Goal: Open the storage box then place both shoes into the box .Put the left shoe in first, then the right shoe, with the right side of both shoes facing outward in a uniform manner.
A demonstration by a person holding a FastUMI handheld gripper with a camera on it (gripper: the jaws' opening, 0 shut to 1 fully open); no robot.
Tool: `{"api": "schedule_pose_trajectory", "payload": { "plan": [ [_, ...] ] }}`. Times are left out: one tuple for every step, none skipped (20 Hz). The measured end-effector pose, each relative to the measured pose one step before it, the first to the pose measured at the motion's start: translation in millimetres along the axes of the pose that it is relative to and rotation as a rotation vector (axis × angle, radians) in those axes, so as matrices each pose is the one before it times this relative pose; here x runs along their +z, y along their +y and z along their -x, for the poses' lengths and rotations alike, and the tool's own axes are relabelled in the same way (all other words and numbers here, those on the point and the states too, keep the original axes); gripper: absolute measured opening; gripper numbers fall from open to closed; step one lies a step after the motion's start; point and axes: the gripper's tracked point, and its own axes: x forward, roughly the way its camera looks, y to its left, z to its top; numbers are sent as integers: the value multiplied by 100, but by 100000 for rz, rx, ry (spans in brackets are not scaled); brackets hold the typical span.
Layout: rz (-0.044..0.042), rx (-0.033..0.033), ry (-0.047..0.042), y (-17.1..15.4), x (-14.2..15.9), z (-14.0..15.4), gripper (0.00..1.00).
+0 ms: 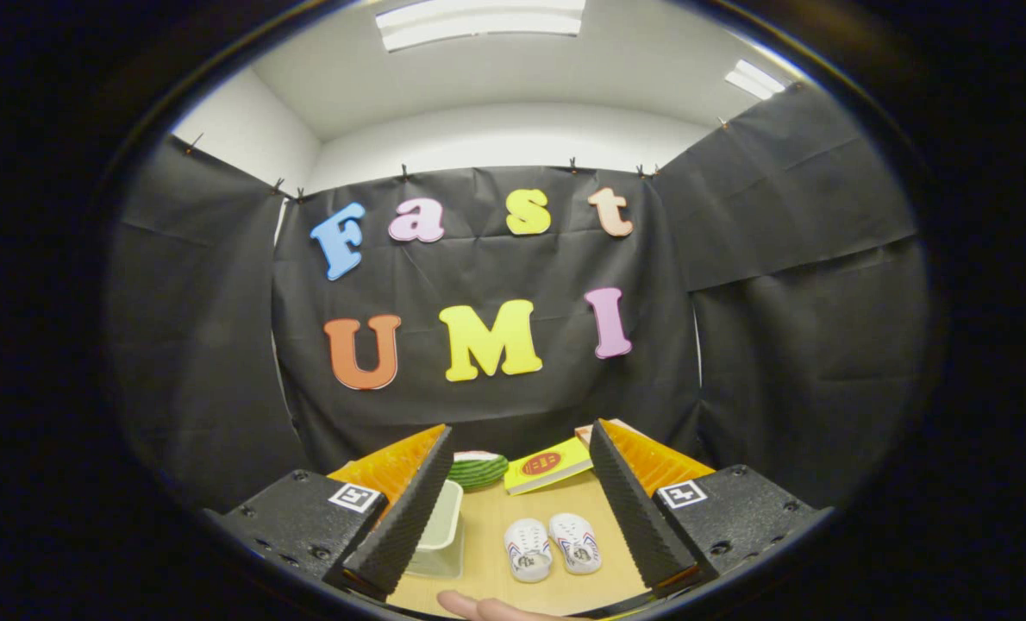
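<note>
My gripper (522,440) is held high above the wooden table (487,561), its fingers wide apart with nothing between them. Two small white shoes (553,545) lie side by side on the table, seen between the fingers and closer to the right one. A pale, translucent storage box (440,528) stands to the left of the shoes, partly hidden behind the left finger; I cannot tell whether it has a lid on.
A yellow booklet (549,464) and a green striped, watermelon-like object (477,470) lie at the table's far side near the black cloth wall. A fingertip of a person's hand (478,608) shows at the table's near edge.
</note>
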Motion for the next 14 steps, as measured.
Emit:
{"api": "schedule_pose_trajectory", "payload": {
  "plan": [
    [-306,-119,480,-216,-593,-492,100],
    [234,-195,1117,-274,-556,-664,100],
    [-279,127,1668,-270,-984,-699,100],
    [-813,738,2427,29,-987,-742,100],
    [-997,1146,2723,-45,-1224,-891,100],
    [-902,1527,2596,3,-852,-922,100],
    [-1142,617,2406,-366,-631,-1067,100],
    [-1331,587,2344,-300,-545,-1075,100],
    [-652,1942,1983,143,-491,-910,100],
    [-528,1945,2095,67,-381,-1004,100],
    [-401,1164,2755,-251,-803,-1218,100],
    [-33,600,2847,-296,-563,-1344,100],
    [-774,1343,3169,-84,-839,-1464,100],
    [-1524,2600,3813,407,-816,-1585,100]
  ]
}}
